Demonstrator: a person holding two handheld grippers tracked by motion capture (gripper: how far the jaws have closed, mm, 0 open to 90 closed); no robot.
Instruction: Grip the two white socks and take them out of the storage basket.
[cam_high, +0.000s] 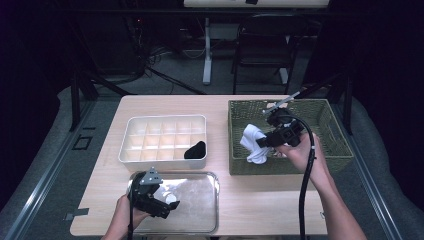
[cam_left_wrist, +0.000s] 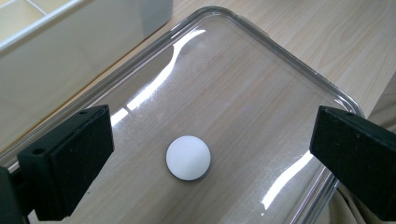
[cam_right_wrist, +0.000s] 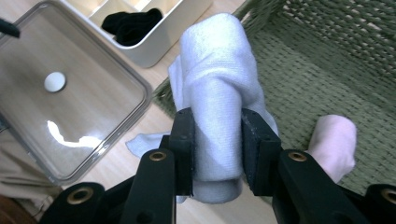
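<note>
we see our right gripper (cam_right_wrist: 215, 151) clamped on a rolled white sock (cam_right_wrist: 215, 93) that sits squeezed between its fingers (cam_right_wrist: 184, 144) over the green woven basket (cam_right_wrist: 327, 70), while our left gripper (cam_left_wrist: 210, 158) hangs with fingers spread wide above the clear tray (cam_left_wrist: 261, 42), a white disc (cam_left_wrist: 188, 157) lying between them.

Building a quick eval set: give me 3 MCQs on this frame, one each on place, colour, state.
1. Where is the black sock?
A. white divided box
B. clear tray
C. green basket

2. What colour is the rolled sock in the right gripper?
A. black
B. white
C. green

3. How do the left gripper's jaws stand?
A. shut on a sock
B. shut on the tray rim
C. open over the tray

Key: A, it lies in a compartment of the box; B, white cloth between the jaws; C, jaws apart above the clear tray.
</note>
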